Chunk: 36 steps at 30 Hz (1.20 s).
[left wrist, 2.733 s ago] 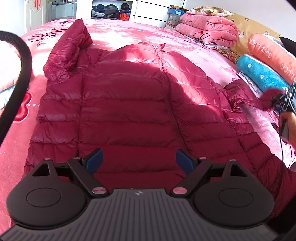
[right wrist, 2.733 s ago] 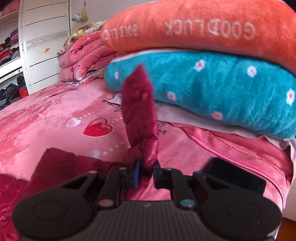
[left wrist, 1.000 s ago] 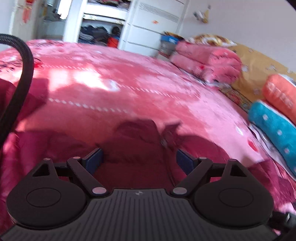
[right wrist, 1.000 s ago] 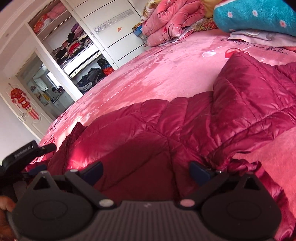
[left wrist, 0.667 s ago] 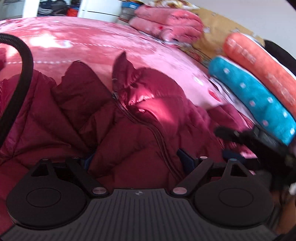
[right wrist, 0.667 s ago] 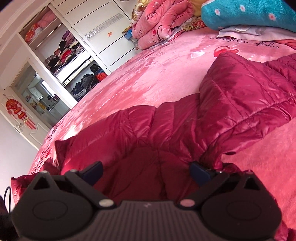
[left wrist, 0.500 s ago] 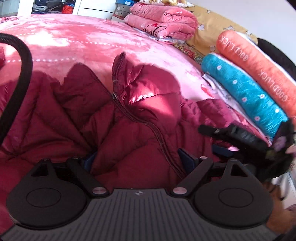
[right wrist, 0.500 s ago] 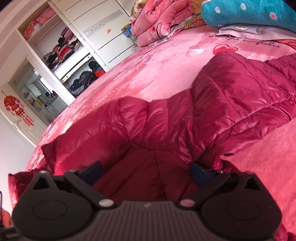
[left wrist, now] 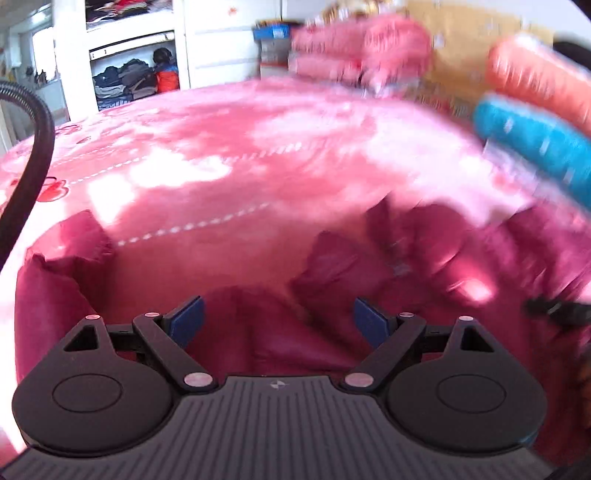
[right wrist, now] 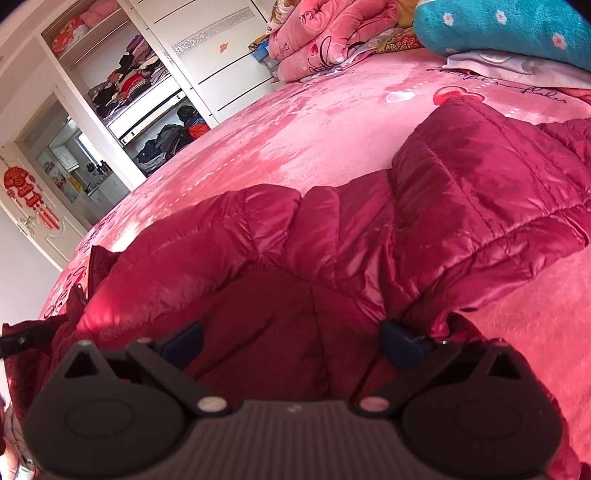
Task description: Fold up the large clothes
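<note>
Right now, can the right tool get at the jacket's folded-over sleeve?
Probably yes. The right tool is open over the jacket, and the sleeve lies just ahead to its right with nothing between.

1. The quilted down jacket [right wrist: 424,229] is deep crimson with a glossy sheen and stitched bands.
2. The plush bedspread [right wrist: 303,136] is pink, printed with red hearts, dashed white lines and dark script.
3. The rolled fleece blanket [right wrist: 517,29] is turquoise with small white flowers.
4. The folded quilts [right wrist: 332,37] are salmon pink with heart motifs.
5. The wardrobe [right wrist: 207,55] is white.
6. The door ornament [right wrist: 26,192] is red.
7. Both grippers' finger pads [left wrist: 186,317] are dark blue on black bodies.
</note>
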Each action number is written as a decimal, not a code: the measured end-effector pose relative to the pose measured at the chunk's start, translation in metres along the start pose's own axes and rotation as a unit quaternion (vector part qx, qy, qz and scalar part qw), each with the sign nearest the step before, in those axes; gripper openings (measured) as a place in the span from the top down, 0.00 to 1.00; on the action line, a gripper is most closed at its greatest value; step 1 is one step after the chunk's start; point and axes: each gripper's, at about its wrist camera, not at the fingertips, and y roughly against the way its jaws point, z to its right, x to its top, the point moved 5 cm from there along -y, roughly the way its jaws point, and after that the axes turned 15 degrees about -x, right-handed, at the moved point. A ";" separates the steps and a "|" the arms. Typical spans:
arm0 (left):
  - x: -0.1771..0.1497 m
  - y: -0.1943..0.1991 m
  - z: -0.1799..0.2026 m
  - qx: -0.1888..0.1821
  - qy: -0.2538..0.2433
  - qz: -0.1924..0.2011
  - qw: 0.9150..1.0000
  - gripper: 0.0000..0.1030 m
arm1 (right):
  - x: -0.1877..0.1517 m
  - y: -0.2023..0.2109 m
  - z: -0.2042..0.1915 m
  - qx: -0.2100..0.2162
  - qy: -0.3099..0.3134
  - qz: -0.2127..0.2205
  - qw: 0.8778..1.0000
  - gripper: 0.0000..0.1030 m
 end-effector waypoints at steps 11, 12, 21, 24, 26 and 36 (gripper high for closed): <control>-0.020 -0.040 -0.026 0.004 -0.019 -0.056 0.998 0.00 | 0.000 -0.003 -0.002 -0.001 0.009 -0.006 1.000 0.00; -0.021 -0.040 -0.027 0.005 -0.016 -0.056 0.998 0.00 | -0.001 -0.003 -0.002 -0.002 0.009 -0.005 1.000 0.00; -0.039 -0.028 -0.002 0.095 -0.014 -0.007 0.995 0.68 | -0.002 -0.003 -0.003 -0.004 0.014 -0.003 1.000 0.00; -0.043 -0.012 -0.006 0.156 0.007 0.021 0.988 0.73 | -0.002 -0.003 -0.003 -0.003 0.014 -0.003 1.000 0.00; -0.046 0.004 -0.020 0.196 0.045 0.045 0.978 0.74 | -0.002 -0.002 -0.003 -0.002 0.015 -0.002 1.000 0.00; -0.055 0.014 -0.029 0.229 0.061 0.045 0.970 0.65 | -0.011 -0.002 -0.021 -0.008 0.081 0.004 0.997 0.00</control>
